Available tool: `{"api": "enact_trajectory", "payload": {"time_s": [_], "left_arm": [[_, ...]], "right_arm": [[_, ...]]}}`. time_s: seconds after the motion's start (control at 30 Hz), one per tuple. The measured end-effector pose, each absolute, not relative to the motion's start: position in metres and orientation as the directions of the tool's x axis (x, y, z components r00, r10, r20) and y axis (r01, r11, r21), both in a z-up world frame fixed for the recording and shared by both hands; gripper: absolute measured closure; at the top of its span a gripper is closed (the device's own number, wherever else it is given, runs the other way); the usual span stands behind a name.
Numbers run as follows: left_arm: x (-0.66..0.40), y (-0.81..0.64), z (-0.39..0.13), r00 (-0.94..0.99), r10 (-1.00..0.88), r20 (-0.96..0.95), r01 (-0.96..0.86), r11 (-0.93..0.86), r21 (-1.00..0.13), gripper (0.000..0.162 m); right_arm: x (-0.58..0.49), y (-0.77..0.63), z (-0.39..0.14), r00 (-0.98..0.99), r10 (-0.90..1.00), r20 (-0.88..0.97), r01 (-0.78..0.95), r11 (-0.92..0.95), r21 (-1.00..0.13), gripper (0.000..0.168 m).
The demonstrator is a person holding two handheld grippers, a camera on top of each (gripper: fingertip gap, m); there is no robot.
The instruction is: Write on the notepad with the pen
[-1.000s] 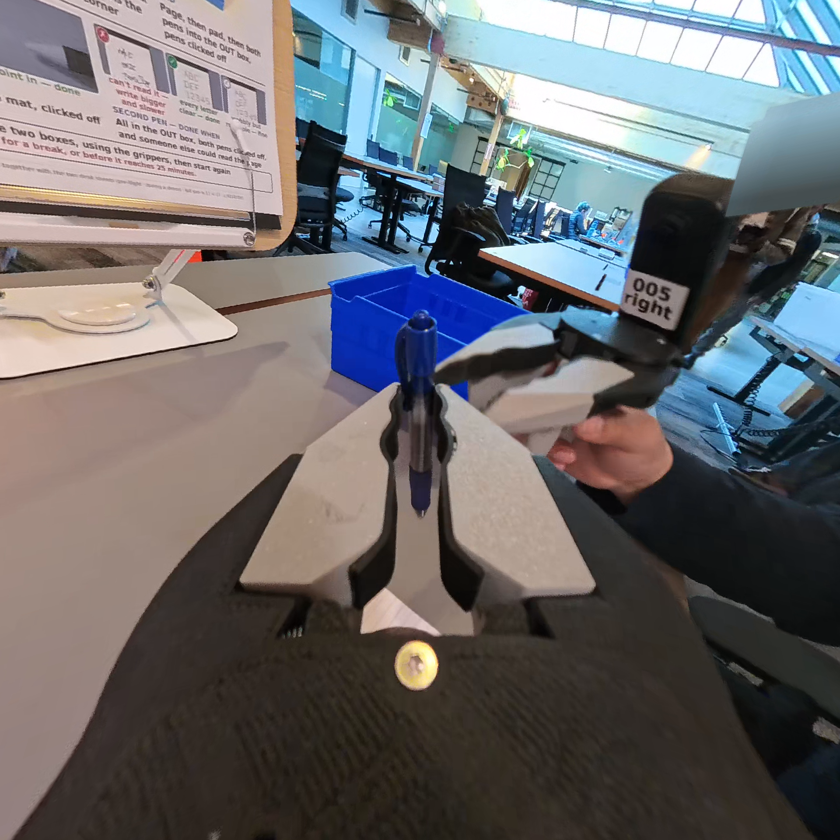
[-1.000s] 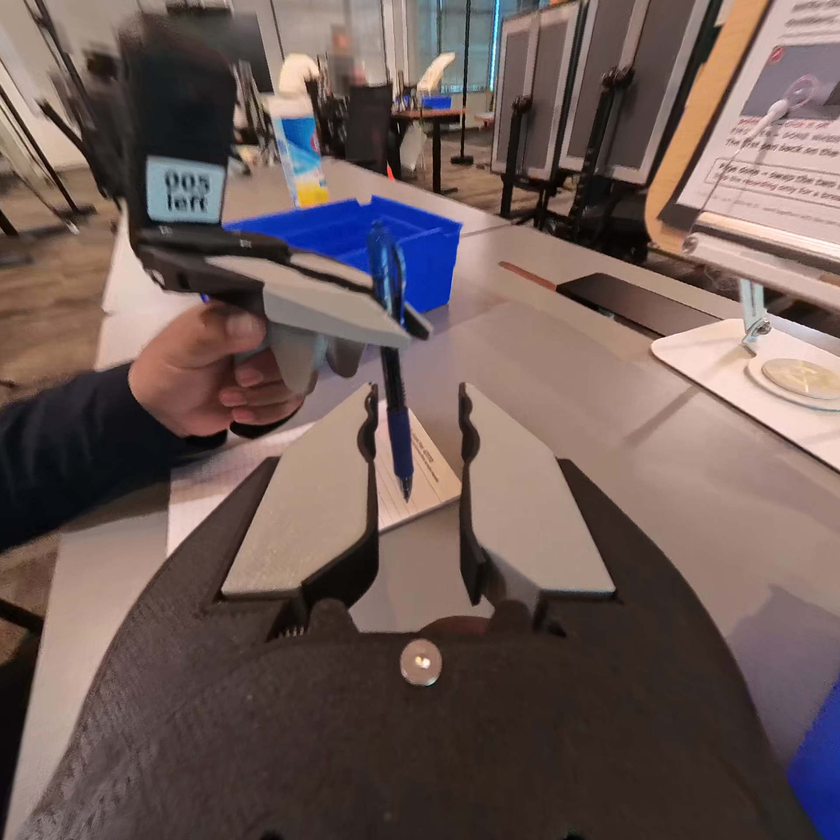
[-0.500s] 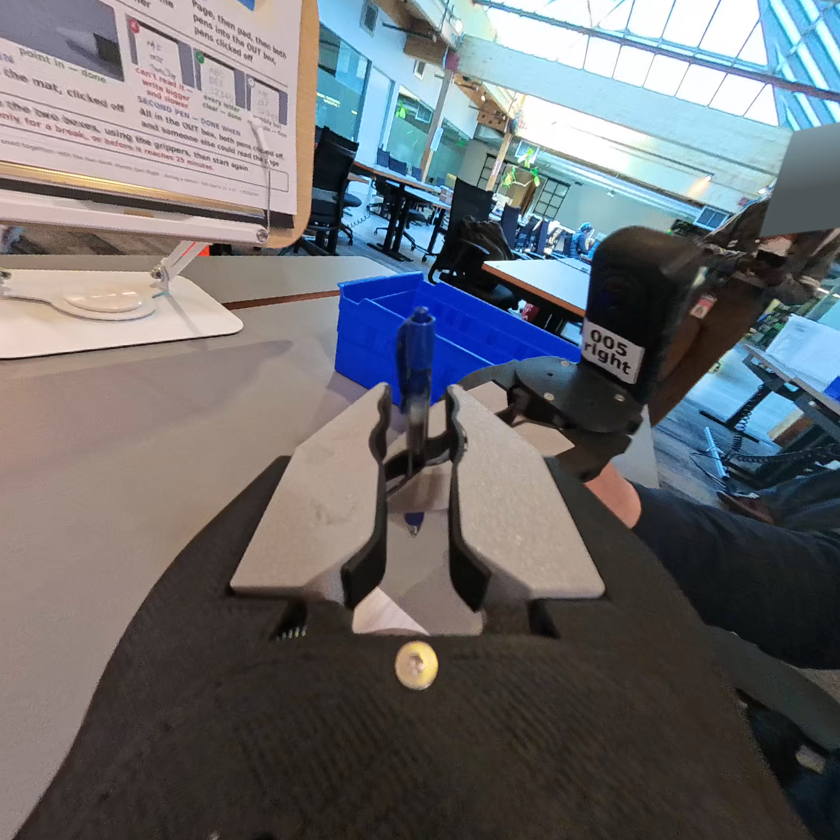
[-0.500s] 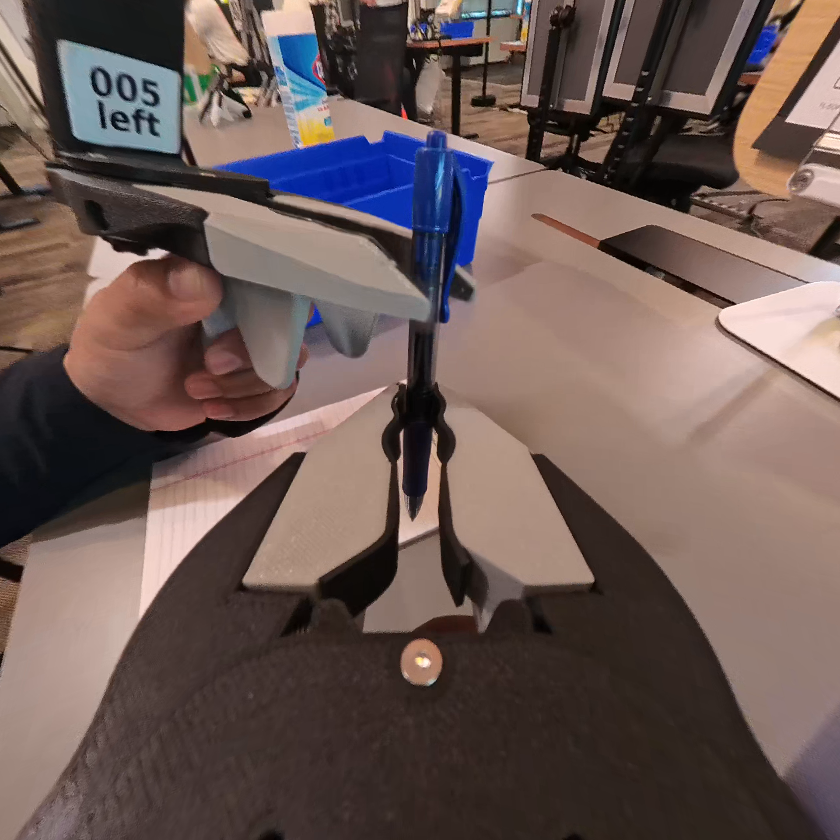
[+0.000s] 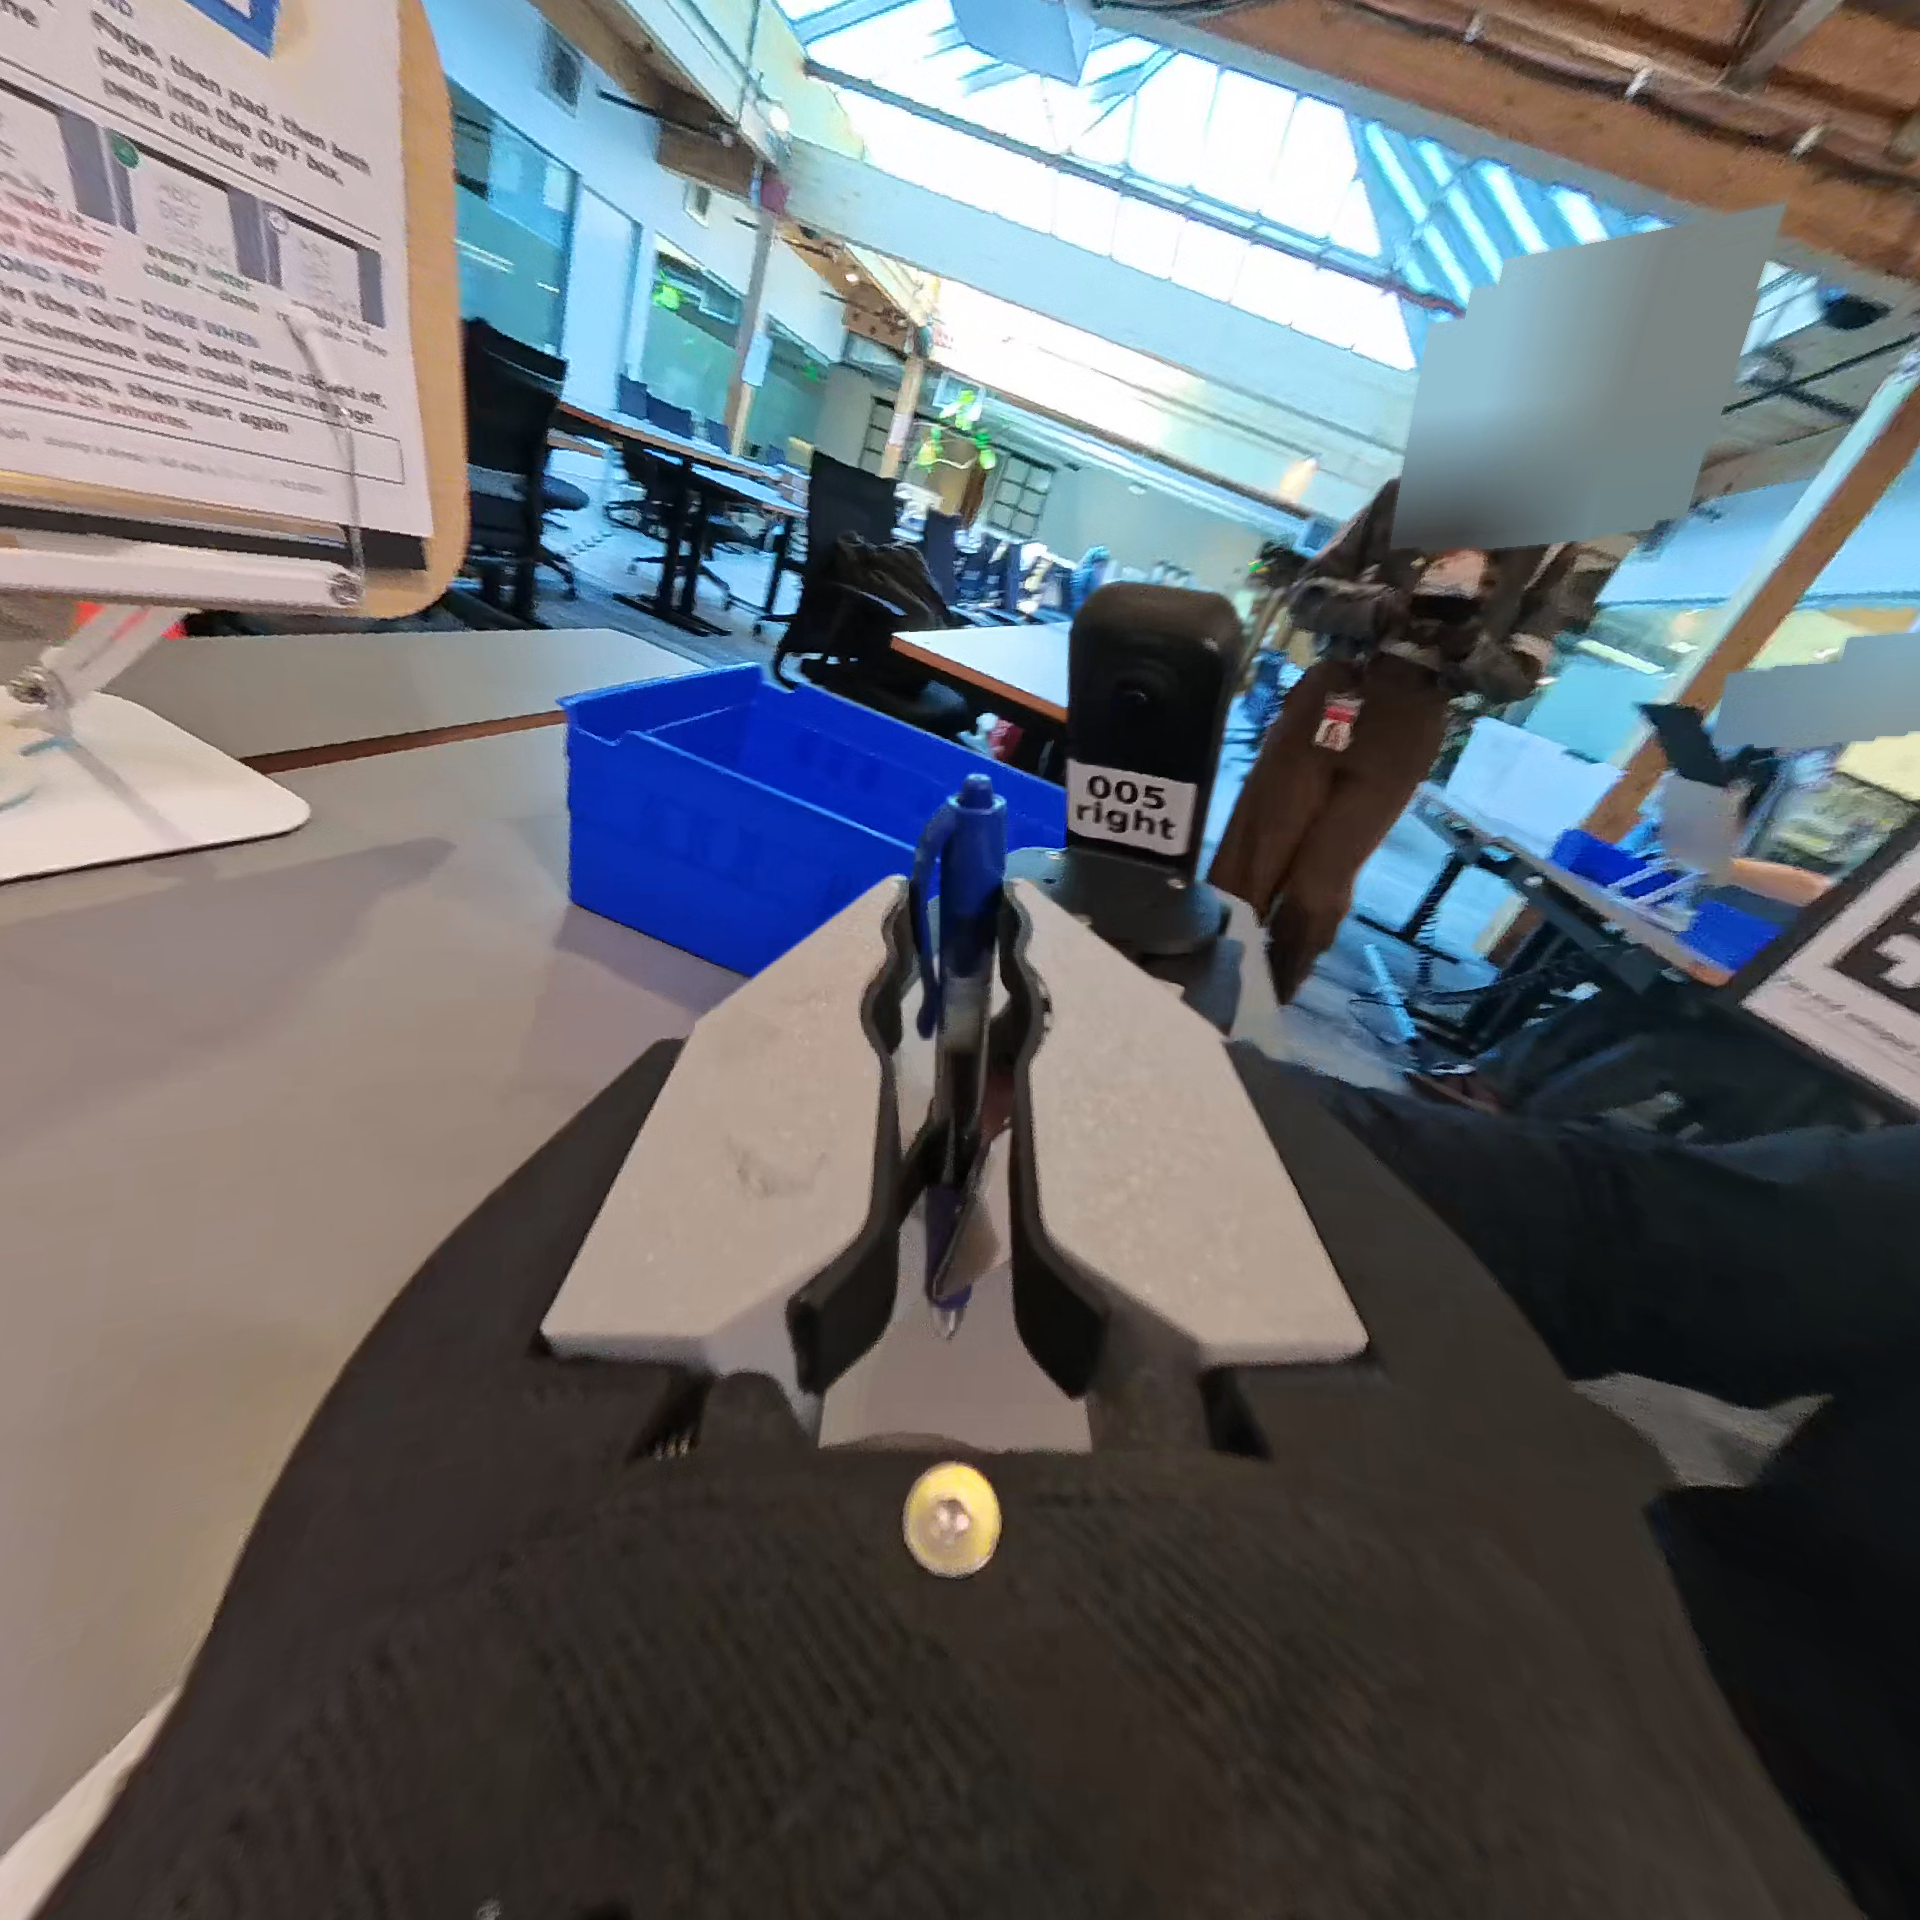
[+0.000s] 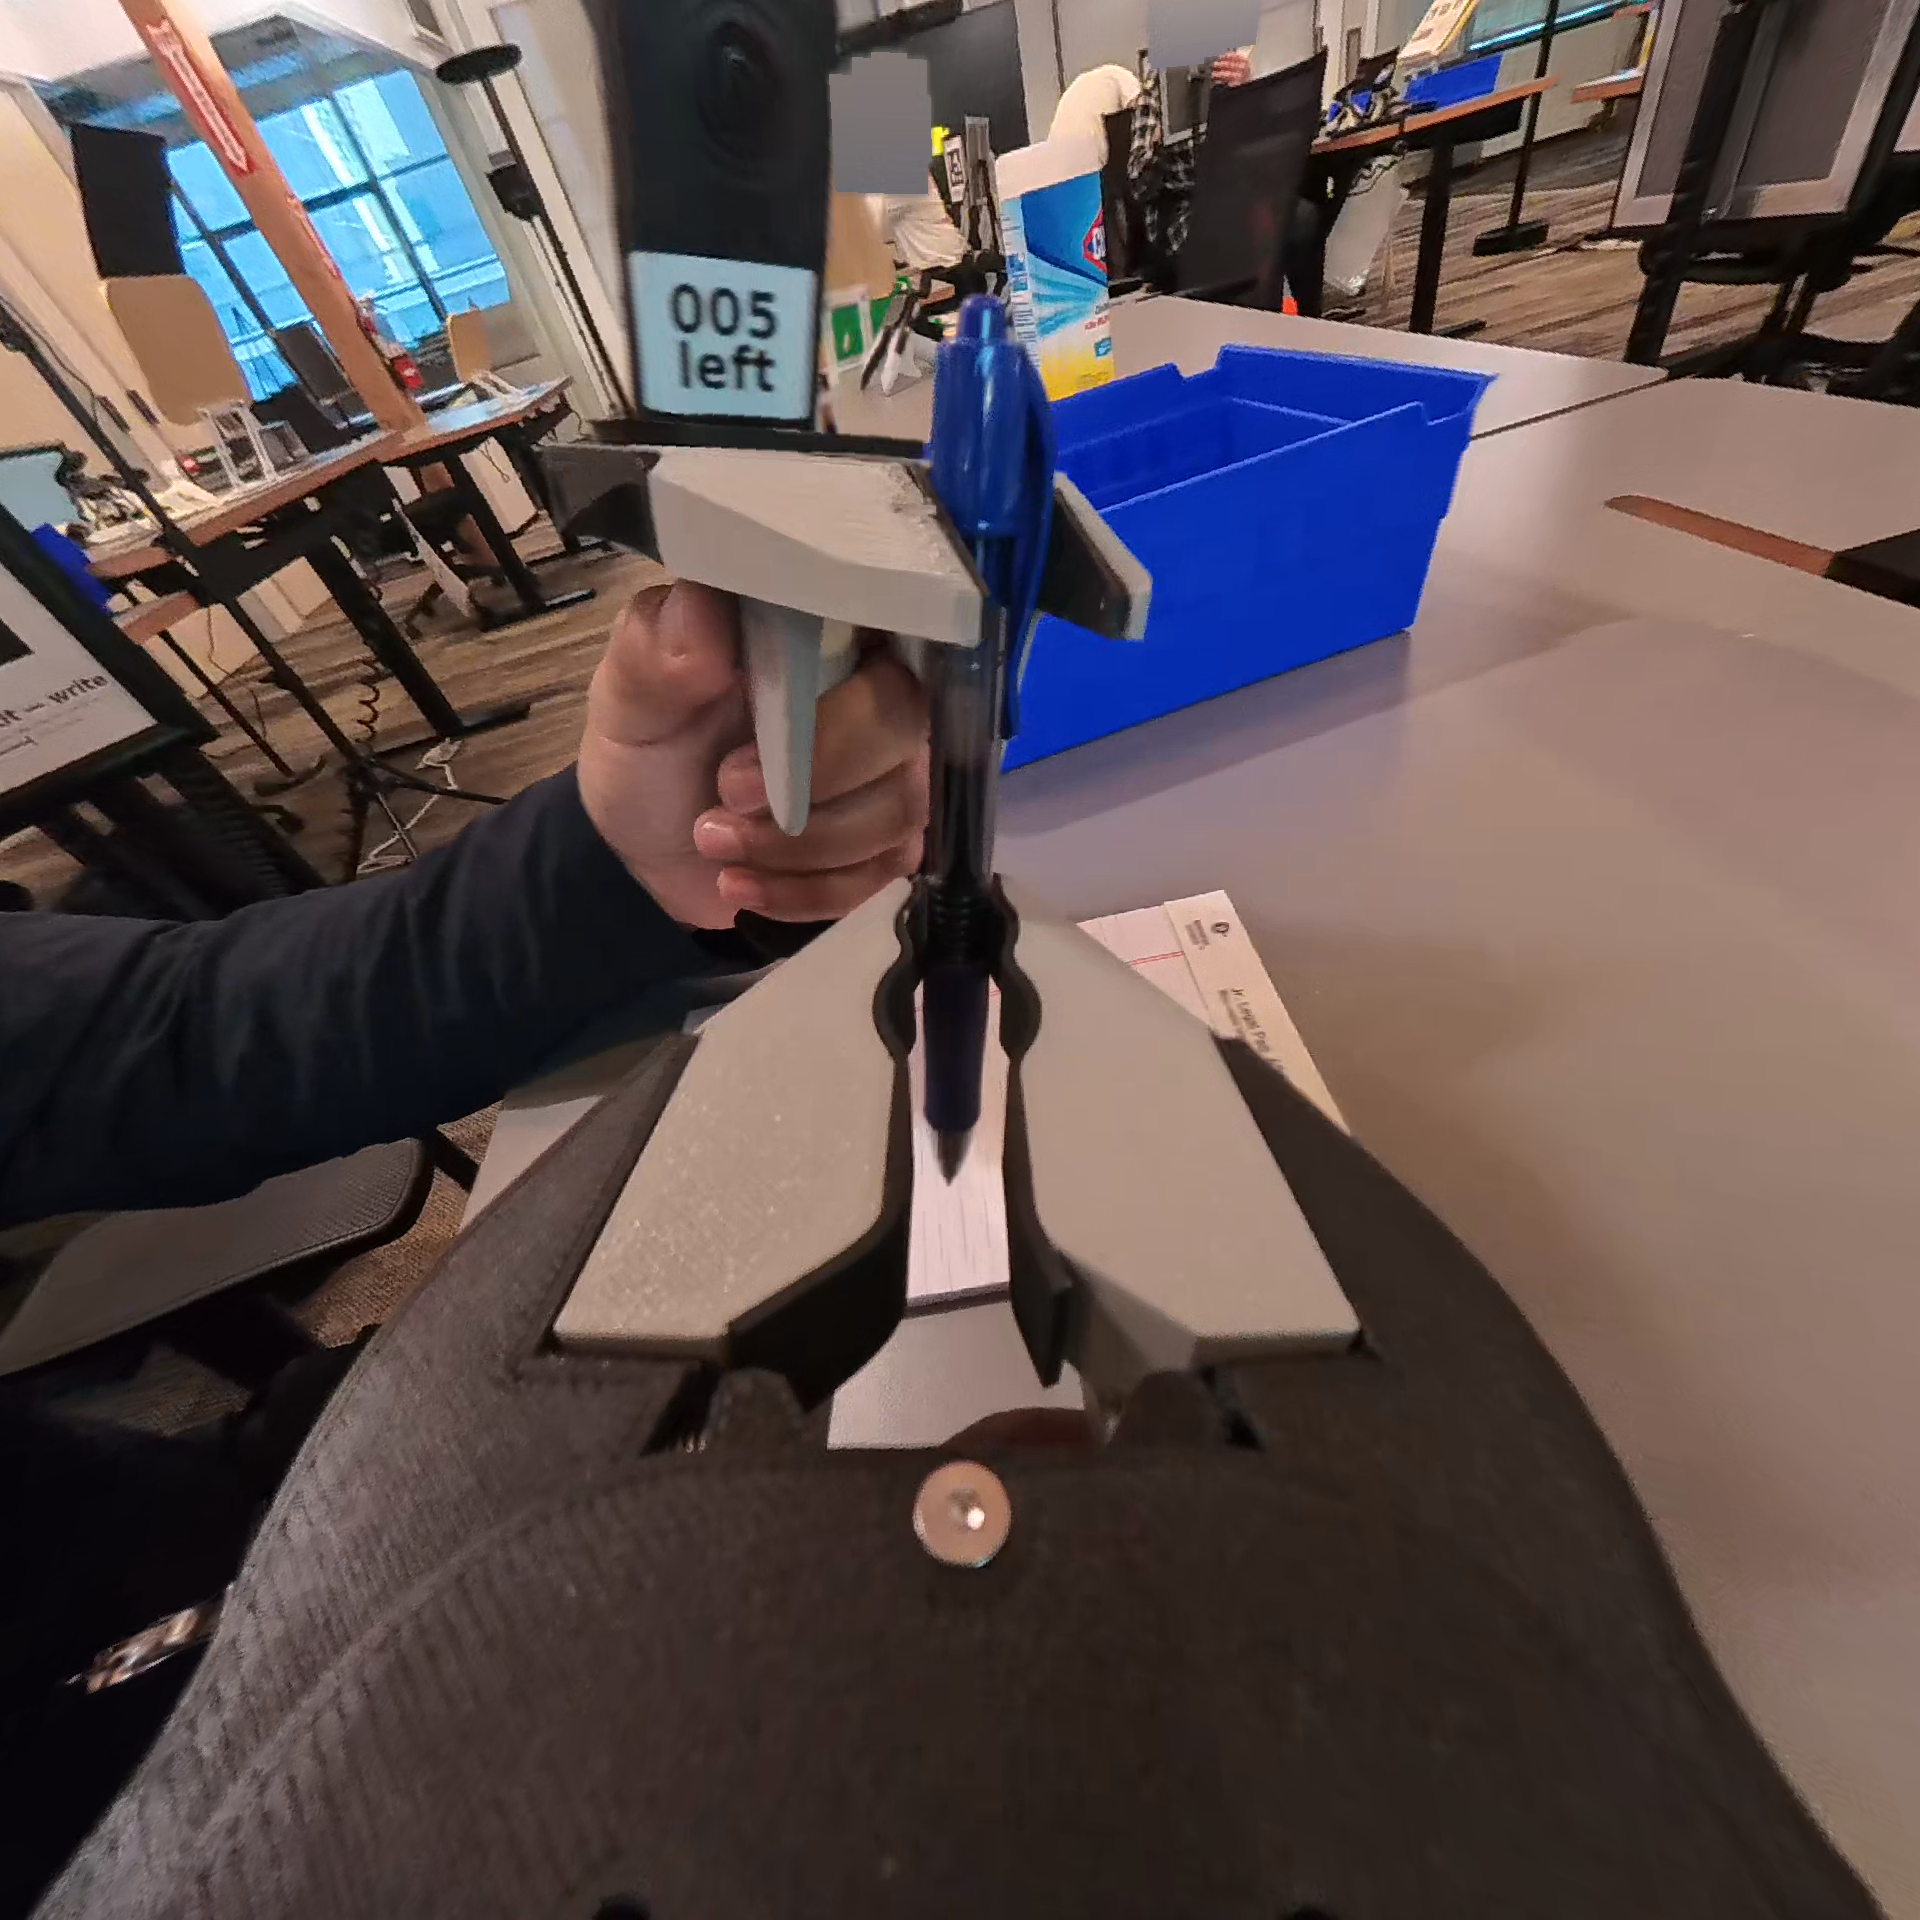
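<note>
A blue pen stands upright, tip down, above the white lined notepad on the grey table. My right gripper is shut on the pen's rubber grip, just above the tip. My left gripper comes in from the left, higher up, with its fingers either side of the pen's clip end. In the left wrist view the pen stands between my left gripper's narrowly parted fingers. The right gripper's black camera housing shows just behind. The pen tip hangs clear of the paper.
A blue bin sits on the table behind the pen; it also shows in the left wrist view. An instruction sheet on a white stand is far left. A wipes canister stands beyond. A person stands past the table edge. My hands' fingertips stand some 7 centimetres from each other.
The right gripper closed on the pen's lower grip. The left gripper loosened and now sits higher on the pen, near its clip. Both grippers swung to face each other.
</note>
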State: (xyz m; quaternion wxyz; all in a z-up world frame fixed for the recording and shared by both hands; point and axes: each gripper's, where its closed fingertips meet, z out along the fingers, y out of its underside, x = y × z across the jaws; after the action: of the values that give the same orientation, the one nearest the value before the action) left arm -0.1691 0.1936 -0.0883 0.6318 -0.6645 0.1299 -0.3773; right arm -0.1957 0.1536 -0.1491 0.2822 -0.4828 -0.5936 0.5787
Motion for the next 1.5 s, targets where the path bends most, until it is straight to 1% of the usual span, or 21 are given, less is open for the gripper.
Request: {"api": "enact_trajectory", "payload": {"time_s": [0.17,0.23,0.3,0.33,0.37,0.47,0.57,0.67,0.97,1.03,1.07,1.1,1.17,1.5], "left_arm": [[-0.175,0.202,-0.096,0.784,-0.555,0.278,0.240,-0.142,-0.960,0.149],[-0.176,0.204,-0.102,0.800,-0.532,0.278,0.226,-0.162,-0.961,0.149],[-0.174,0.206,-0.105,0.810,-0.521,0.271,0.212,-0.171,-0.962,0.149],[-0.174,0.207,-0.108,0.816,-0.512,0.268,0.204,-0.179,-0.962,0.149],[-0.174,0.209,-0.111,0.829,-0.497,0.258,0.189,-0.185,-0.964,0.149],[-0.174,0.212,-0.118,0.869,-0.460,0.184,0.108,-0.186,-0.977,0.149],[-0.171,0.213,-0.121,0.886,-0.445,0.128,0.047,-0.188,-0.981,0.149],[-0.168,0.212,-0.123,0.887,-0.450,0.104,0.018,-0.191,-0.982,0.149],[-0.176,0.212,-0.121,0.902,-0.420,0.097,0.019,-0.186,-0.982,0.149],[-0.176,0.212,-0.122,0.907,-0.412,0.083,0.004,-0.188,-0.982,0.149],[-0.177,0.213,-0.123,0.911,-0.406,0.071,-0.008,-0.190,-0.982,0.149],[-0.176,0.213,-0.125,0.913,-0.403,0.061,-0.020,-0.194,-0.981,0.149],[-0.175,0.213,-0.126,0.916,-0.399,0.044,-0.039,-0.197,-0.980,0.150],[-0.179,0.213,-0.127,0.922,-0.384,0.036,-0.045,-0.201,-0.979,0.150]], "right_arm": [[-0.202,0.170,-0.156,-0.262,0.949,-0.176,0.251,-0.109,-0.962,0.161],[-0.206,0.175,-0.161,-0.208,0.969,-0.134,0.266,-0.076,-0.961,0.154],[-0.210,0.179,-0.165,-0.153,0.985,-0.086,0.275,-0.042,-0.961,0.152],[-0.212,0.181,-0.166,-0.129,0.990,-0.060,0.283,-0.021,-0.959,0.155],[-0.213,0.182,-0.169,-0.113,0.993,-0.033,0.296,0.003,-0.955,0.165],[-0.214,0.186,-0.177,-0.079,0.997,0.011,0.344,0.038,-0.938,0.166],[-0.214,0.187,-0.181,-0.084,0.996,-0.013,0.361,0.019,-0.932,0.166],[-0.216,0.189,-0.184,-0.075,0.997,-0.030,0.374,0.000,-0.927,0.157],[-0.216,0.191,-0.193,-0.071,0.997,-0.019,0.405,0.011,-0.914,0.155],[-0.216,0.190,-0.194,-0.072,0.997,-0.014,0.411,0.017,-0.911,0.163],[-0.217,0.191,-0.195,-0.071,0.997,-0.007,0.415,0.023,-0.909,0.164],[-0.217,0.191,-0.197,-0.067,0.998,0.000,0.420,0.029,-0.907,0.162],[-0.217,0.194,-0.198,-0.053,0.999,0.011,0.426,0.032,-0.904,0.154],[-0.216,0.190,-0.200,-0.074,0.997,0.006,0.434,0.038,-0.900,0.152]]}}
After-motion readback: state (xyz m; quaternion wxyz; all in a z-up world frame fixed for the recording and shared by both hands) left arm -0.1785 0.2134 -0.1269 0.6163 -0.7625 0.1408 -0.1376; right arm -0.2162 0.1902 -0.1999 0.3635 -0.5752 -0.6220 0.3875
